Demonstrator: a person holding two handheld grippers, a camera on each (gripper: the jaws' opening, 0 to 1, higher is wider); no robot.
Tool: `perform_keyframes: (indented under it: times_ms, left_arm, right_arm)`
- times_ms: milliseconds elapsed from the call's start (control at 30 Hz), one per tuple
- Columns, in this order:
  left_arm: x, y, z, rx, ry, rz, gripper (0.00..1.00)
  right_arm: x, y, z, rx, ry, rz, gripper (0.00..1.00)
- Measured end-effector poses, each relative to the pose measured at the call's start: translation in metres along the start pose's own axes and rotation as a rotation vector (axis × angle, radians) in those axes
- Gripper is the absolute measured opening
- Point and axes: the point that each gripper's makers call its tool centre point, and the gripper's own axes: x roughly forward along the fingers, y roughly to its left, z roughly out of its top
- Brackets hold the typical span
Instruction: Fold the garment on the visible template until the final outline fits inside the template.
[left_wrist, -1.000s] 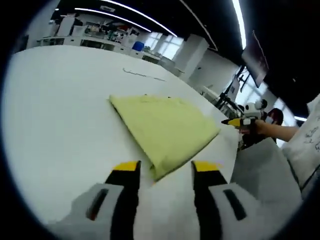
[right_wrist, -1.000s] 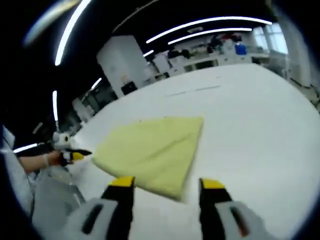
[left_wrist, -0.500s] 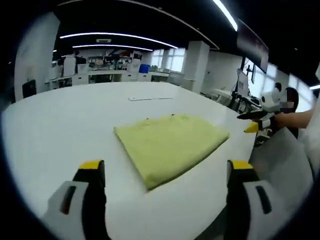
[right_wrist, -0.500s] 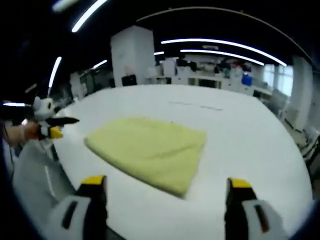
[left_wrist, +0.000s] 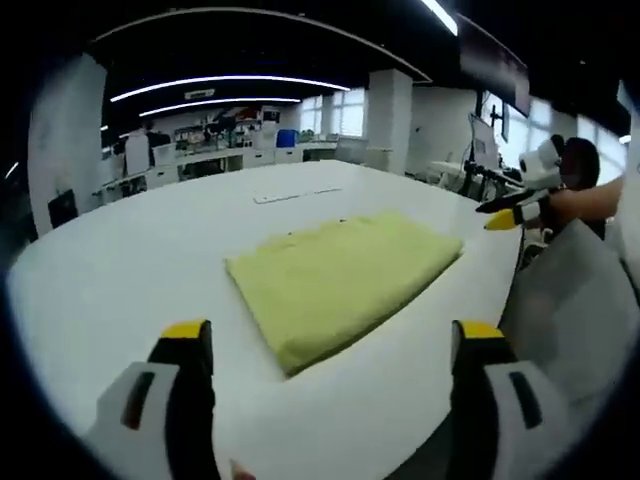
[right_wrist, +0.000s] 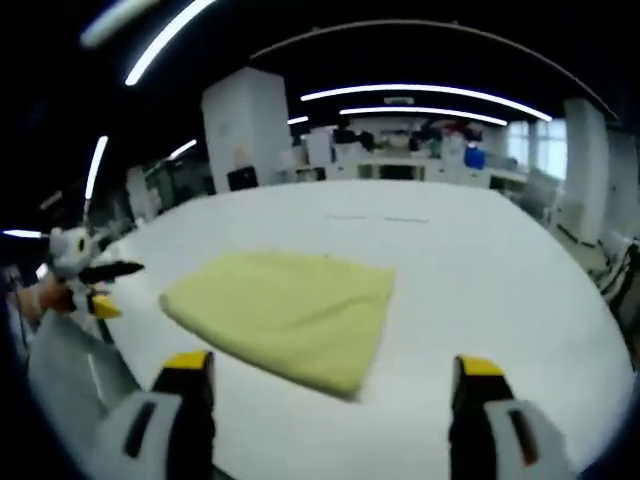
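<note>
Left gripper view: I am holding my left hand-held gripper (left_wrist: 328, 345) with its jaws spread wide and gripping nothing, above the near edge of the white surface (left_wrist: 120, 270).
Garment: the folded yellow garment (left_wrist: 340, 280) is lying flat on the surface, just ahead of my jaws and apart from them; its near corner is pointing toward me.
Garment edges: the folded edges are looking straight and tidy; bare white surface is showing all round the cloth.
Template: I cannot tell where its outline is running; thin dark marks (left_wrist: 290, 196) are lying well beyond the garment.
Right gripper view: my right hand-held gripper (right_wrist: 328, 362) is also gaping wide with nothing between its jaws, facing the garment (right_wrist: 285, 315) from the other side.
Open room: broad bare surface (right_wrist: 500, 280) is stretching to the right of the cloth and beyond it.
Surface edge: a grey panel (left_wrist: 565, 320) is standing at the near edge.
</note>
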Motion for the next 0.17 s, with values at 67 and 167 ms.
perform_keyframes:
  times_ms: [67,167]
  left_arm:
    - [0.000,0.004,-0.005,0.004,0.006,0.014,0.97]
    - [-0.001,0.012,-0.001,-0.020,-0.017,0.032,0.97]
  right_arm:
    - [0.000,0.001,-0.004,-0.001,0.011,0.003,0.99]
    - [0.000,0.001,-0.003,0.012,0.007,0.005,0.99]
